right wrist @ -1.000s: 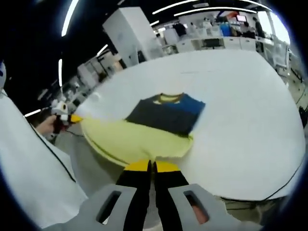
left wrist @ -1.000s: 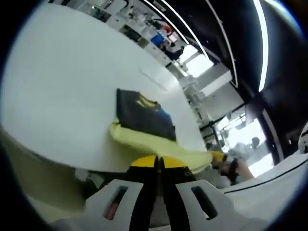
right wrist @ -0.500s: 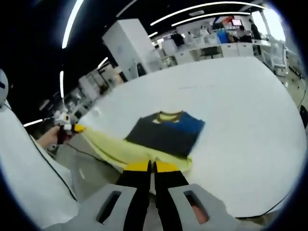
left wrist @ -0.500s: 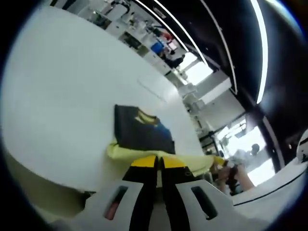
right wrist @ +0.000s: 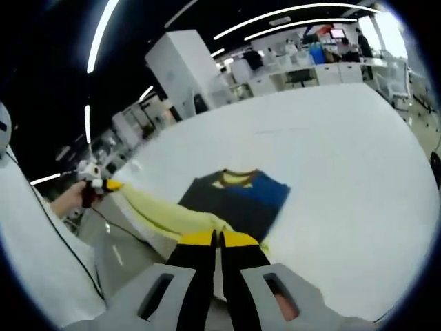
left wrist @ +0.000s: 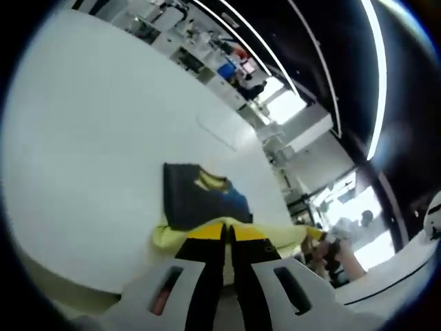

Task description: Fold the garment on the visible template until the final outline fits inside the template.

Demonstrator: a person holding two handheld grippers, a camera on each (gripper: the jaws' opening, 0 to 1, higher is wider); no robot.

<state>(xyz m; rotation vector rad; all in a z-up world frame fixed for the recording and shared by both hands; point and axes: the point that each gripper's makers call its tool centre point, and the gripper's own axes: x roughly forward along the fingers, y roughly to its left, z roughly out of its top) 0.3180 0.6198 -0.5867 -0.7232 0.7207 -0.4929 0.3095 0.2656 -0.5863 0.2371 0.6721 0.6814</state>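
A garment lies on the white table point(left wrist: 89, 124), its dark navy and blue upper half point(left wrist: 196, 196) flat with the yellow collar showing. Its yellow lower half point(right wrist: 162, 210) is raised off the table as a stretched band. My left gripper point(left wrist: 226, 231) is shut on one end of the yellow hem point(left wrist: 165, 238). My right gripper point(right wrist: 217, 238) is shut on the other end. Each view shows the other gripper beside it, the right gripper point(left wrist: 320, 241) and the left gripper point(right wrist: 93, 183), in a person's hand. A faint rectangular template outline point(left wrist: 217, 131) is marked beyond the garment.
The table's near edge point(right wrist: 138, 238) runs just under the lifted hem. A white sleeve point(right wrist: 27, 262) is at the left of the right gripper view. Benches, shelving and distant people point(right wrist: 344, 41) stand beyond the table's far side.
Both grippers have lifted the yellow hem off the table and carried it toward the dark upper half. Less yellow cloth lies flat than one second ago.
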